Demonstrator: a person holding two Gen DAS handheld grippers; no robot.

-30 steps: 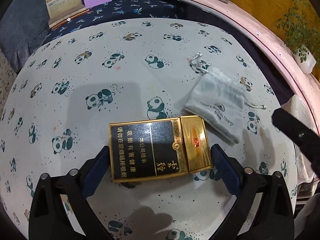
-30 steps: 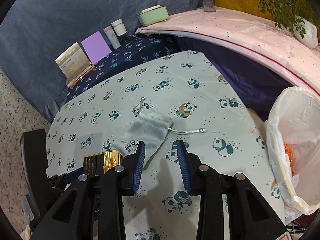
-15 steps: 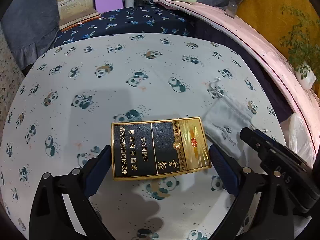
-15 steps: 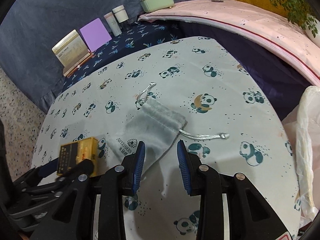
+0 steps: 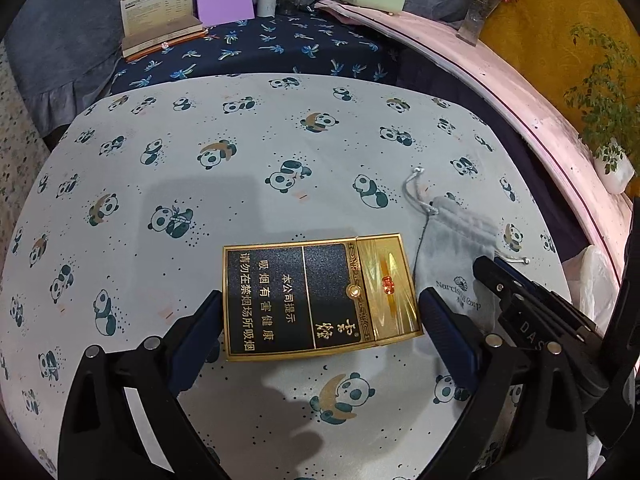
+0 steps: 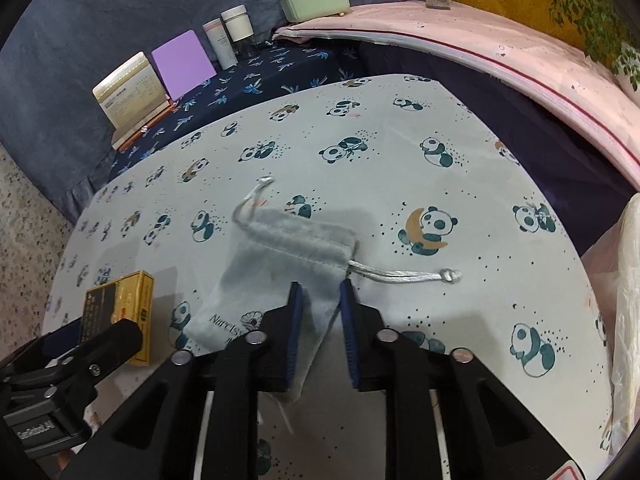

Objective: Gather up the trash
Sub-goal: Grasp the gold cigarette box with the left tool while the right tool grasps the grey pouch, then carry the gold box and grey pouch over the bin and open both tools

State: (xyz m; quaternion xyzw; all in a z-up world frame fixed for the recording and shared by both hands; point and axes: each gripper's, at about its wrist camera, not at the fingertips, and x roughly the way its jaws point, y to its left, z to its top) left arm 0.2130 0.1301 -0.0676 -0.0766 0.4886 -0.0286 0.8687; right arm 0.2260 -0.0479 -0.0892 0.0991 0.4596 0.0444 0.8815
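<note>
On the panda-print counter [image 5: 240,168], the left gripper [image 5: 320,320] holds its jaws spread around a black-and-gold cigarette pack [image 5: 320,296]. Only the right view shows the right gripper [image 6: 320,312], jaws spread, straddling a grey velvet drawstring pouch [image 6: 288,264]; a white plastic bag [image 6: 628,320] sits far right.

- Left matte black plastic two-finger gripper [image 5: 320,332]: dark blue ribbed pads line its jaws, and round silver screw heads sit on the angular arms.
- Right matte black plastic two-finger gripper [image 6: 320,334]: same blue pads and silver screws; white lettering marks its side.
</note>
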